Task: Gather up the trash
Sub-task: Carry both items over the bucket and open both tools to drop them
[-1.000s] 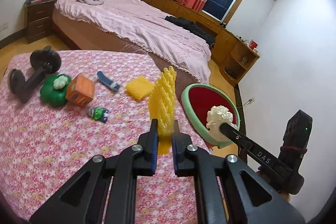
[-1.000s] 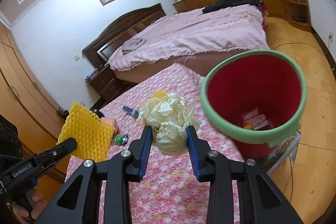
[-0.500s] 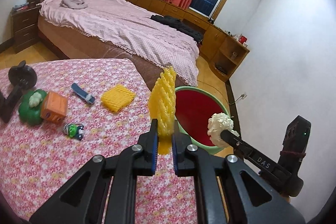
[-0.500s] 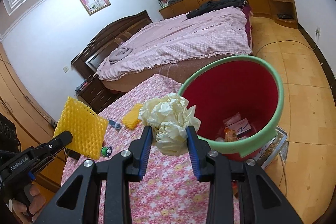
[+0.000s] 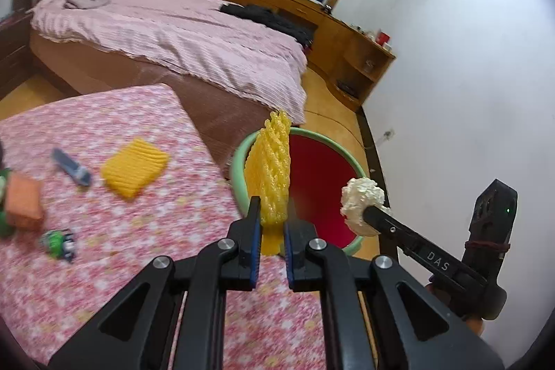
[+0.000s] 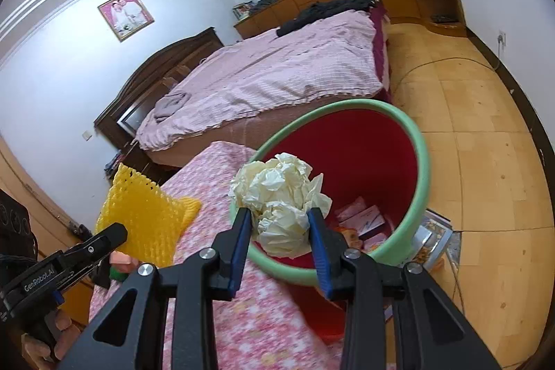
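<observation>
Left gripper (image 5: 271,217) pinches yellow foam-mesh sleeve (image 5: 269,169), right gripper (image 6: 277,224) clamps crumpled white paper wad (image 6: 279,196); red green-rimmed bin (image 6: 425,169) at 1 o'clock—early release risks a rim bounce.

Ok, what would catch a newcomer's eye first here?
Probably the red bin with its green rim, standing on the floor beside the pink floral table. Next, what the claws carry toward it: the right claw grips crumpled paper, the left claw yellow foam netting.
</observation>
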### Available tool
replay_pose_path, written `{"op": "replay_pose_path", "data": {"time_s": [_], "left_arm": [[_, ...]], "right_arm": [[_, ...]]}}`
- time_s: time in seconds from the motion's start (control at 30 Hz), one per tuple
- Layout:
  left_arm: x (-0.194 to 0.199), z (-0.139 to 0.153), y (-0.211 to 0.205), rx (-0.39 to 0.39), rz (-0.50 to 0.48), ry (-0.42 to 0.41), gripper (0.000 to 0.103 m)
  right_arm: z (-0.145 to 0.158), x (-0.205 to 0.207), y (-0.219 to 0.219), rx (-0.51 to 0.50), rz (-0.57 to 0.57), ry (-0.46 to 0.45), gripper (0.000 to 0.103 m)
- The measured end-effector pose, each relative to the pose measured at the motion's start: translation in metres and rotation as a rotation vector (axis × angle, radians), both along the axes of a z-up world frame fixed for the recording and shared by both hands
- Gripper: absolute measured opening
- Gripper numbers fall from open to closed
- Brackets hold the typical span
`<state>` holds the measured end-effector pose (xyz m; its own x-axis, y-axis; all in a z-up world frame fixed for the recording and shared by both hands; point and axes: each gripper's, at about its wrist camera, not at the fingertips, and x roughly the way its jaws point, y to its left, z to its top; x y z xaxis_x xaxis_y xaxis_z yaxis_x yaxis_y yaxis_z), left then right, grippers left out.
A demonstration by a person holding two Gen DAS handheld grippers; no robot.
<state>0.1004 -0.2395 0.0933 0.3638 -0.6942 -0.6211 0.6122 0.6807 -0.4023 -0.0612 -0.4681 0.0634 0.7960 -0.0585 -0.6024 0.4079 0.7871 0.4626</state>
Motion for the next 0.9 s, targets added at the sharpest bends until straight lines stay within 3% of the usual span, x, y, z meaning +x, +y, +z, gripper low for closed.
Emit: {"op": "replay_pose_path", "data": {"time_s": [0.37, 0.7, 0.9], "left_arm": [[0.011, -0.031, -0.061, 0.035, -0.08, 0.055, 0.01], [0.005, -0.041, -0.08, 0.047, -0.106, 0.05, 0.01], [0.004, -0.041, -0.08, 0.067, -0.074, 0.041, 0.034]], "right_arm": [[-0.021, -0.001, -0.031, 0.004, -0.039, 0.028, 0.037], [-0.034, -0.002, -0.044, 0.024, -0.057, 0.046, 0.042], [-0.036, -0.002, -0.045, 0.032, -0.057, 0.042, 0.043]]}}
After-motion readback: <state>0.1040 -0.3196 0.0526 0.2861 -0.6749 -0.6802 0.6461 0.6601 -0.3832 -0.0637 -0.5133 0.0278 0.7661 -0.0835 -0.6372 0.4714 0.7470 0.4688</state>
